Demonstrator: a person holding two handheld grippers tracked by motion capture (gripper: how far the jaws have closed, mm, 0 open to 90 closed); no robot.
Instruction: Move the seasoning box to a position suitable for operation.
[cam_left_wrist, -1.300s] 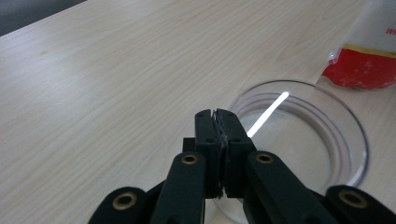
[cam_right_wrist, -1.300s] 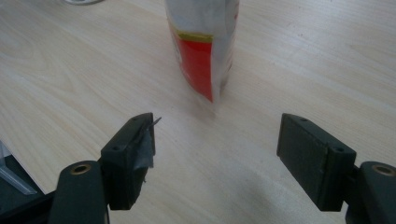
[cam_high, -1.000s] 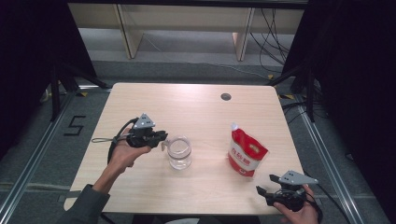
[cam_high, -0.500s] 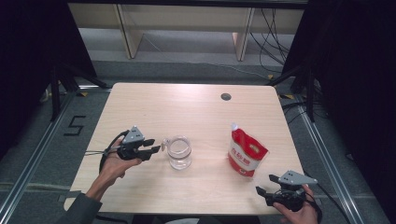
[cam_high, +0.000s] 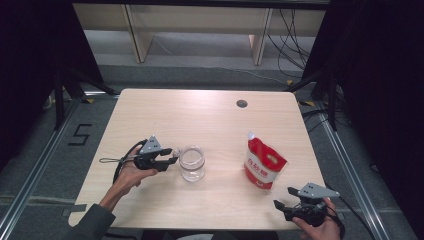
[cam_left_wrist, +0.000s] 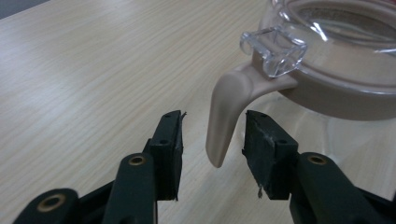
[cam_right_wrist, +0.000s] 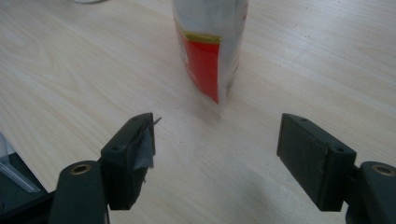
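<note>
A light wooden table (cam_high: 150, 115) is carrying a clear glass jar (cam_high: 192, 163) near its middle and a red and white pouch (cam_high: 264, 165) standing to the right, well apart. A dark round hole (cam_high: 242, 103) is sitting near the far edge.

Light wooden tabletop (cam_high: 165, 115) across the middle of the frame, small dark round hole (cam_high: 242, 103) near its upper right edge, pale shelving (cam_high: 200, 25) along the top, black cables (cam_high: 292, 30) upper right, grey floor (cam_high: 45, 150) at left
</note>
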